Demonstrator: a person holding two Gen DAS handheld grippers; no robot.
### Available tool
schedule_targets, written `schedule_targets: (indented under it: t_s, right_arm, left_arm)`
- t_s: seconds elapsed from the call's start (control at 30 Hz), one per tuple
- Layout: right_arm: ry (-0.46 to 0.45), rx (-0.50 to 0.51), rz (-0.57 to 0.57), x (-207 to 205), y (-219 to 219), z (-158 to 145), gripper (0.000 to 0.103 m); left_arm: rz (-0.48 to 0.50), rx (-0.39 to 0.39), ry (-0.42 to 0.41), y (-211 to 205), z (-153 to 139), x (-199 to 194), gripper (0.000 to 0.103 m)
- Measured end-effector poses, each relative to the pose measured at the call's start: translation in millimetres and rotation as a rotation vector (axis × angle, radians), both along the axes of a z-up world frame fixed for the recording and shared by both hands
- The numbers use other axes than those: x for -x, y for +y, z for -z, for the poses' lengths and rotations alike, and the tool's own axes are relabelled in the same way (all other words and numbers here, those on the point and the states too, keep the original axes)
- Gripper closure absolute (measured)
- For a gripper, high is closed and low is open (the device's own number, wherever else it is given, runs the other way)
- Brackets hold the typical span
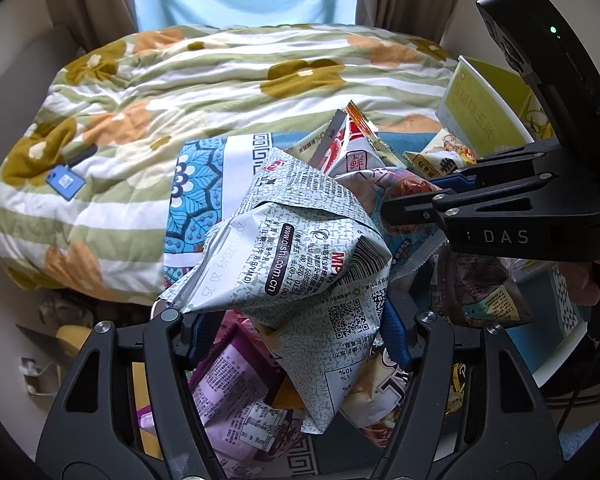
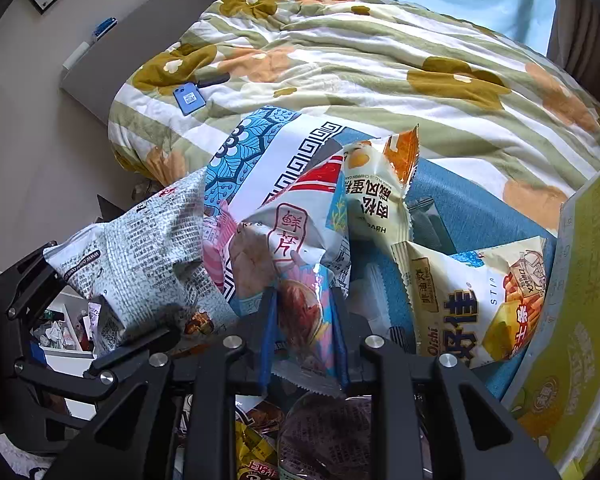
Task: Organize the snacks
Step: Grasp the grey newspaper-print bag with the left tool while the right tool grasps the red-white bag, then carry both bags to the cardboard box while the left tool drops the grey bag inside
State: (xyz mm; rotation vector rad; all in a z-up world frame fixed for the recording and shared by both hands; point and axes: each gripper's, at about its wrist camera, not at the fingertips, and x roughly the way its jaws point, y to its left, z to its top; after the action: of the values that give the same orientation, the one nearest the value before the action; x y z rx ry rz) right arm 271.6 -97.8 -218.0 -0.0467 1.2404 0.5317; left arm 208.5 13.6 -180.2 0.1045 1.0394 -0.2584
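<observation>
My left gripper (image 1: 296, 332) is shut on a grey-white printed Oishi snack bag (image 1: 300, 252), held up above a pile of snack bags; the same bag shows in the right wrist view (image 2: 140, 256). My right gripper (image 2: 304, 320) is shut on a blue and pink snack bag (image 2: 300, 304); it enters the left wrist view from the right (image 1: 412, 204). A white and red bag (image 2: 292, 220), a cake packet (image 2: 376, 196) and a yellow Oishi bag (image 2: 480, 308) lie on the blue cloth (image 2: 472, 212). A purple packet (image 1: 236, 392) lies under my left gripper.
A floral quilt (image 1: 180, 92) covers the bed behind. A yellow-green cardboard box (image 2: 580, 320) stands at the right. A blue tag (image 1: 65, 182) lies on the quilt. A white bin with small items (image 2: 64, 332) sits low at the left.
</observation>
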Motion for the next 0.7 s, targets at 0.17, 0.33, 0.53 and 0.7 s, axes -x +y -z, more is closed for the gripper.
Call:
schedule_targets:
  t_s: [0.17, 0.33, 0.53, 0.7]
  right_arm:
    - [-0.035, 0.000, -0.009, 6.6, -0.2, -9.0, 0.085]
    - [-0.065, -0.013, 0.011, 15.4, -7.2, -20.6, 0.087]
    - [-0.113, -0.035, 0.038, 29.2, -20.5, -45.6, 0.087]
    - [-0.177, -0.057, 0.091, 42.3, -37.3, -75.9, 0.087]
  left_arm:
    - [-0.007, 0.002, -0.028, -0.1, -13.3, 8.3, 0.039]
    - [-0.016, 0.004, -0.055, 0.3, -30.2, 17.8, 0.039]
    - [-0.014, 0.008, -0.103, 0.1, -58.3, 24.9, 0.039]
    - [0.025, 0.009, -0.151, -9.3, -79.4, 15.3, 0.039]
